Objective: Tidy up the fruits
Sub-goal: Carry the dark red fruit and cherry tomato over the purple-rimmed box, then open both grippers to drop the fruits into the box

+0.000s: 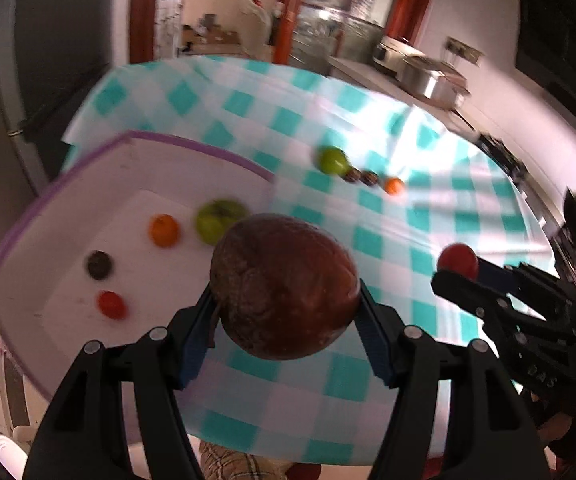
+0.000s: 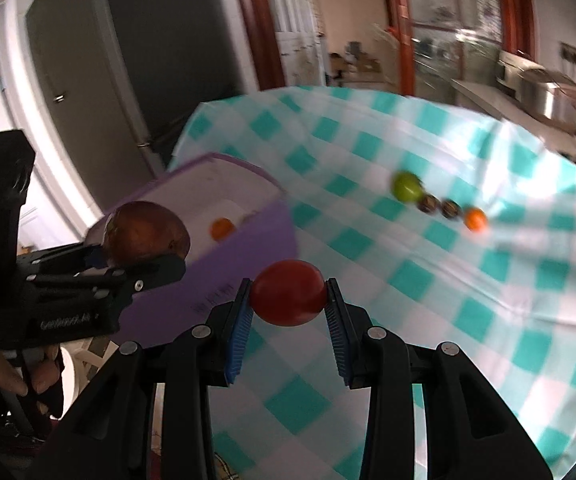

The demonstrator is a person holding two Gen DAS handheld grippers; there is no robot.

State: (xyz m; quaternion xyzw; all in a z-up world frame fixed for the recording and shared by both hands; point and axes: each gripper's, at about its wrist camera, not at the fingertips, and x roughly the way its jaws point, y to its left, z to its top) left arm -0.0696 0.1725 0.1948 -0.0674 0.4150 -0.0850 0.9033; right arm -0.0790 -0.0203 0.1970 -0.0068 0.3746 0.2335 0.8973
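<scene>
My left gripper (image 1: 286,300) is shut on a large brown fruit (image 1: 286,286), held above the table near the purple-rimmed white box (image 1: 128,140). My right gripper (image 2: 288,298) is shut on a red fruit (image 2: 288,298) above the checked cloth; both show in the other view too, the red fruit (image 1: 459,260) and the brown fruit (image 2: 146,234). Inside the box lie an orange fruit (image 1: 164,230), a green fruit (image 1: 218,220), a dark fruit (image 1: 98,265) and a red fruit (image 1: 110,305). On the cloth sit a green fruit (image 2: 407,186), two dark fruits (image 2: 427,203) and an orange fruit (image 2: 475,219).
A teal and white checked cloth (image 2: 467,300) covers the table. A dark fridge (image 2: 148,60) stands behind the box. A counter with metal pots (image 1: 431,76) runs along the far right. The table's near edge is just below the grippers.
</scene>
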